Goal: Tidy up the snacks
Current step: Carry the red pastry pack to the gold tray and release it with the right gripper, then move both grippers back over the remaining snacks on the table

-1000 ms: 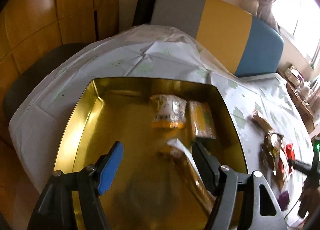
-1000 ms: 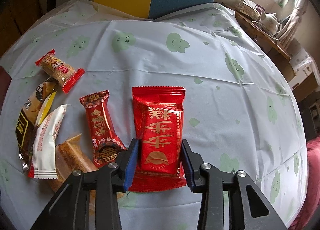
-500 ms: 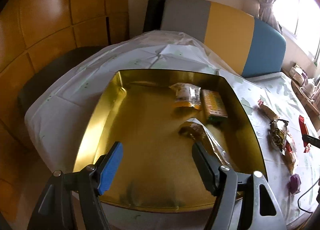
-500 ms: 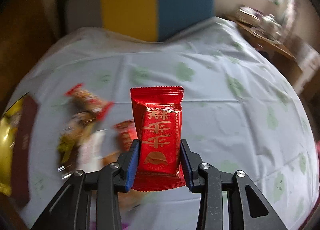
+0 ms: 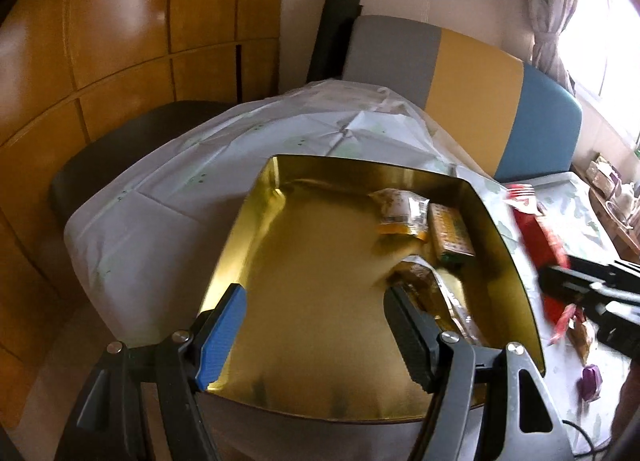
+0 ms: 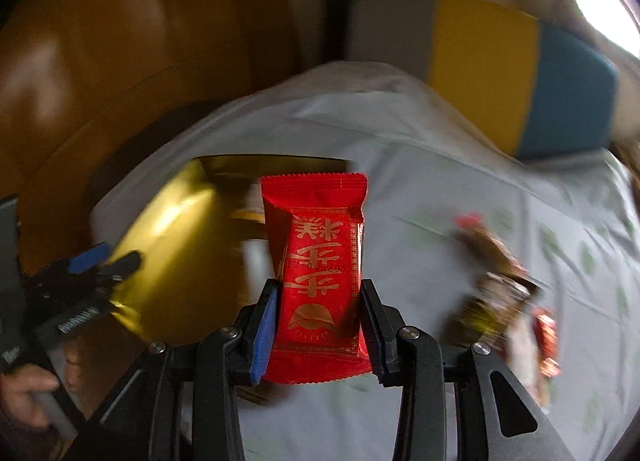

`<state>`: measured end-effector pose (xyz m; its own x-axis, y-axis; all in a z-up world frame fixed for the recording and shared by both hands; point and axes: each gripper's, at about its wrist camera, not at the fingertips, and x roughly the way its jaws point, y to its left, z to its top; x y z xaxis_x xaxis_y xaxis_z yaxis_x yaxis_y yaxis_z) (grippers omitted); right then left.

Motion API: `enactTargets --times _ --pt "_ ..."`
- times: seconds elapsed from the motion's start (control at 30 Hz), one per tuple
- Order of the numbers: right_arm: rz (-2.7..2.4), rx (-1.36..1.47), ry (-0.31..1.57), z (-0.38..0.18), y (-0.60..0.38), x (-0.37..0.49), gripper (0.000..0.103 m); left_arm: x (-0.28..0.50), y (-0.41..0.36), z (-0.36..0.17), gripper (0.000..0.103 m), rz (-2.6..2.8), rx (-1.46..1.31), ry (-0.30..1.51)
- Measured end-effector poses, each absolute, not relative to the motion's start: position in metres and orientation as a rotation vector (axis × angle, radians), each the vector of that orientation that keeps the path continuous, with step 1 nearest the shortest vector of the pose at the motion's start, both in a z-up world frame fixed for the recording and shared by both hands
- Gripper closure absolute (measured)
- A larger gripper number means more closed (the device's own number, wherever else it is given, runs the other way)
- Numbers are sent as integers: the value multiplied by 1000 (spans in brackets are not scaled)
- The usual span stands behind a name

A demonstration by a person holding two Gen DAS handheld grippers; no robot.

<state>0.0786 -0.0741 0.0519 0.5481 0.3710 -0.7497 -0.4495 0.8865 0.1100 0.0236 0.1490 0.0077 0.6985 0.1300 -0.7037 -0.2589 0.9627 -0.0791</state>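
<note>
A gold tin tray [image 5: 320, 301] sits on the white tablecloth and holds three snack packets along its right side [image 5: 448, 233]. My left gripper [image 5: 316, 325] is open and empty above the tray's near edge. My right gripper [image 6: 318, 321] is shut on a red snack packet [image 6: 316, 261] with gold characters and holds it in the air near the tray's [image 6: 168, 221] right rim. The red packet [image 5: 536, 221] and right gripper also show blurred in the left wrist view. The left gripper [image 6: 100, 261] shows in the right wrist view.
Several loose snack packets [image 6: 504, 293] lie on the tablecloth right of the tray. A small purple sweet [image 5: 592, 377] lies near the table's front. A grey, yellow and blue bench back [image 5: 460, 85] stands behind the table. A dark chair [image 5: 120, 153] is at the left.
My right gripper has lifted the red packet off the table and swung it left toward the tray. My left gripper has drawn back from the tray, still open.
</note>
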Motion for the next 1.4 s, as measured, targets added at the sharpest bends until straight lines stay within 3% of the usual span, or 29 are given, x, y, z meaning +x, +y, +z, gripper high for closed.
enactTargets --times 0.17,0.63,1.4 --pt "552 -175 878 35 -18 77 64 17 164 5 31 255 -200 763" --pt "513 -197 948 -1 6 94 58 2 171 4 31 297 -162 743" --pt "422 -177 793 48 -59 69 57 0 136 15 31 227 -78 728"
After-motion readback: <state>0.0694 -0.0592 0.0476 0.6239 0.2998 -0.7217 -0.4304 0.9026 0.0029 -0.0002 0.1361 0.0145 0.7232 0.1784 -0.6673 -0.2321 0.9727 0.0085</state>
